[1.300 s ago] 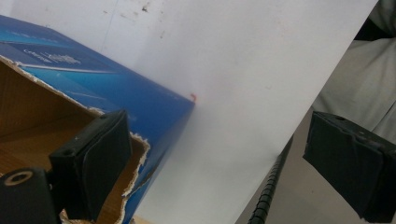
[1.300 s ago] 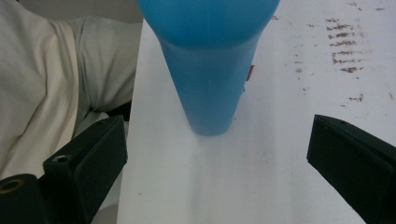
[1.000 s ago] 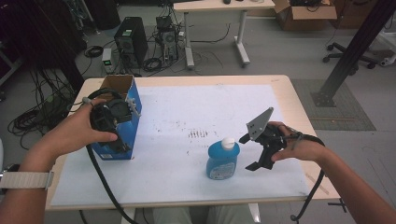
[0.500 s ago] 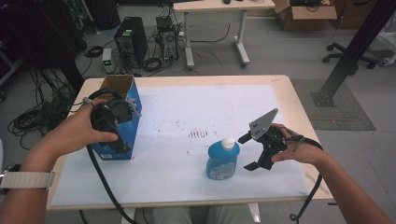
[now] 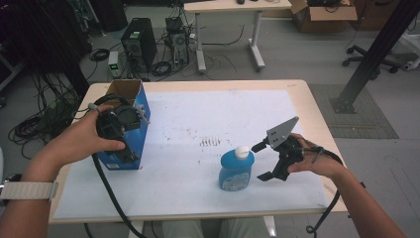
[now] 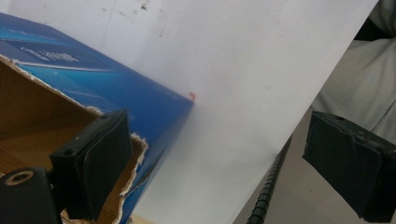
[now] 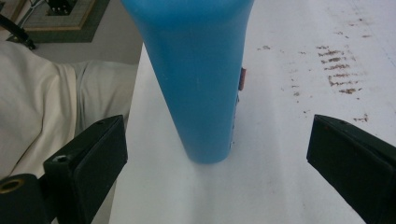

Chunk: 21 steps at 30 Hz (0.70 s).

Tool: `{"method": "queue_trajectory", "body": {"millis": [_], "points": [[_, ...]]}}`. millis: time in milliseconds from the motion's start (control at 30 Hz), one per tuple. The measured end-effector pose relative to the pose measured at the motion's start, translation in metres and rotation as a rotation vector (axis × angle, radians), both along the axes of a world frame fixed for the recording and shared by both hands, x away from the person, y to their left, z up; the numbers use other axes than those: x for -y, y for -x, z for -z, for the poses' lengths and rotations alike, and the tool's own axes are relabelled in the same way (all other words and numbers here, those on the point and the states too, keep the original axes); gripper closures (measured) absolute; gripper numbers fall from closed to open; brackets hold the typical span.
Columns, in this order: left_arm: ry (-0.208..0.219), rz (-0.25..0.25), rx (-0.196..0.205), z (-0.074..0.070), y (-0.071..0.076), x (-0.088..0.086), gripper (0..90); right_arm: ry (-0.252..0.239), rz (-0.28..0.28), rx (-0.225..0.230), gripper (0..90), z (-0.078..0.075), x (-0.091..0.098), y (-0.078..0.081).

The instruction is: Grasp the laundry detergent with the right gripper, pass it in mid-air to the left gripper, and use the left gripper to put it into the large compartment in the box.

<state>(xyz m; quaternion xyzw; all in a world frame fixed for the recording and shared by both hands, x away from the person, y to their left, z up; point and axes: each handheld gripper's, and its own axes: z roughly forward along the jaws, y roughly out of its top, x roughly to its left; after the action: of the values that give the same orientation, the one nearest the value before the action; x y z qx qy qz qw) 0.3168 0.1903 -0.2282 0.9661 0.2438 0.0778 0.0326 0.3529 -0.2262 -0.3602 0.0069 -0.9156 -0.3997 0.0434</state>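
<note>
A blue cardboard box [image 5: 141,106] with an open, torn top stands at the table's left. My left gripper [image 5: 130,135] is open at that top: in the left gripper view one jaw sits inside the brown interior [image 6: 32,116], the other hangs far outside, and the blue wall [image 6: 140,100] lies between them. A blue bottle [image 5: 236,169] with a white cap [image 5: 241,151] stands upright near the front right. My right gripper [image 5: 259,161] is open just right of it. The right gripper view has the bottle [image 7: 201,70] standing between the spread jaws, touching neither.
A white sheet [image 5: 208,114] with dark smudges [image 5: 210,143] covers the wooden table [image 5: 317,124]. The table's near edge is close behind the bottle, with the person's lap [image 7: 42,93] beyond it. Computers and cables [image 5: 148,44] lie on the floor behind the table.
The right gripper has crept slightly left toward the bottle. The left gripper and box have stayed put.
</note>
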Motion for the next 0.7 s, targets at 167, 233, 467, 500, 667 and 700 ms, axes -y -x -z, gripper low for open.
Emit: {"method": "queue_trajectory", "body": {"millis": [167,233,467,500,667,700], "points": [[0.006,-0.008,0.003,0.000,-0.001,-0.002,8.1,-0.029,0.000,-0.009,5.4,0.005,0.003,0.001],[0.009,-0.010,0.002,0.000,-0.001,-0.003,8.1,-0.042,0.002,-0.014,5.1,0.007,0.004,0.002],[0.005,-0.011,-0.004,0.002,-0.002,-0.002,8.3,-0.092,0.020,-0.020,5.1,0.015,0.007,0.002],[0.005,-0.010,-0.005,0.002,-0.003,-0.002,8.3,-0.091,0.018,-0.017,5.0,0.016,0.007,0.002],[0.007,-0.011,-0.006,0.002,-0.003,-0.002,8.3,-0.133,0.023,-0.018,5.5,0.018,0.007,0.002],[0.006,-0.010,-0.008,0.003,-0.003,-0.002,8.3,-0.137,0.024,-0.019,5.5,0.019,0.008,0.002]]}}
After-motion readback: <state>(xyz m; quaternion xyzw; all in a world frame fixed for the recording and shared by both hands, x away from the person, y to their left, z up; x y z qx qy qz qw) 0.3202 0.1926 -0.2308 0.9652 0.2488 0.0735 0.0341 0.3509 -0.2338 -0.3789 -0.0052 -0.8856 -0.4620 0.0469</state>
